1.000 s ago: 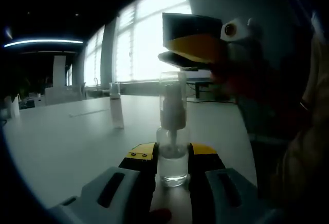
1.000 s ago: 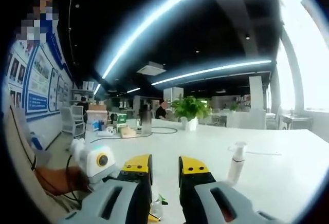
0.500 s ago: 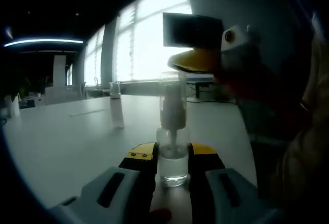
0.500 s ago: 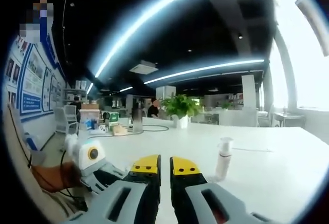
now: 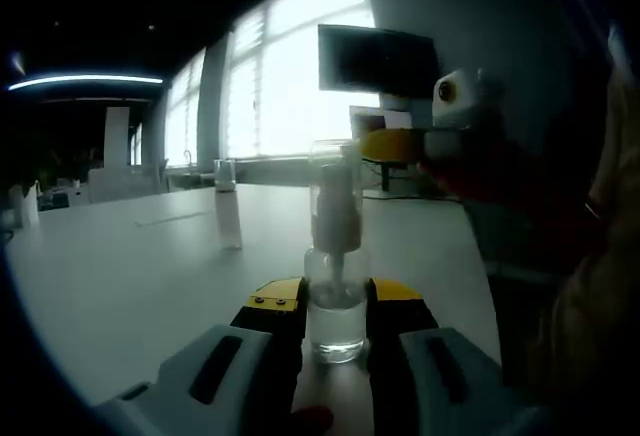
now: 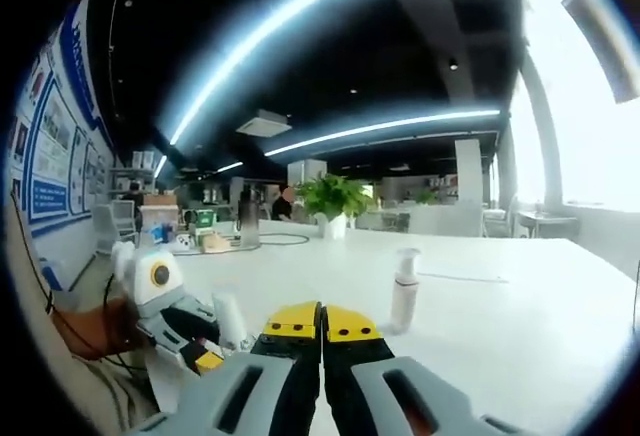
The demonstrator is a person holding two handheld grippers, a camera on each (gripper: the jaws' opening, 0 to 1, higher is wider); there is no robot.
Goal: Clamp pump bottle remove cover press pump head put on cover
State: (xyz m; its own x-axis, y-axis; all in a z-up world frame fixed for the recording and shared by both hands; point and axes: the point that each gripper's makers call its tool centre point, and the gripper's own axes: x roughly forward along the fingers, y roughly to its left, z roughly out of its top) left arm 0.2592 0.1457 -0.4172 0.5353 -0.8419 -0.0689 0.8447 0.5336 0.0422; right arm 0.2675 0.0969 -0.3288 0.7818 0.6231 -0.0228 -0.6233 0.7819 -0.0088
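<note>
Since the earlier frames the right gripper [image 5: 385, 144] had dropped from above the bottle to the level of its cap, its yellow tips pointing in from the right in the left gripper view, and its jaws had gone from parted to pressed together with nothing between them (tips touching along their whole length in the right gripper view). The left gripper [image 5: 335, 308] and its load had not shifted.

Largest to smallest: the broad white table [image 5: 120, 266] carried everything. The small clear plastic pump bottle [image 5: 336, 301], part-filled with clear liquid, stood upright on it, clamped at its lower body between the left gripper's yellow-tipped jaws. Its transparent cylindrical cover [image 5: 335, 178] sat over the white pump head. A second white spray bottle [image 5: 226, 204] stood well apart, farther back on the table; the right gripper view showed it too [image 6: 404, 291].

Progress, as judged: clamping done. Cover removal not done. Pressing the pump head and recapping also remained. With its jaws clenched on nothing, the right gripper would probably need to reopen before taking the cover; whether its tips touched the cover I could not tell.
</note>
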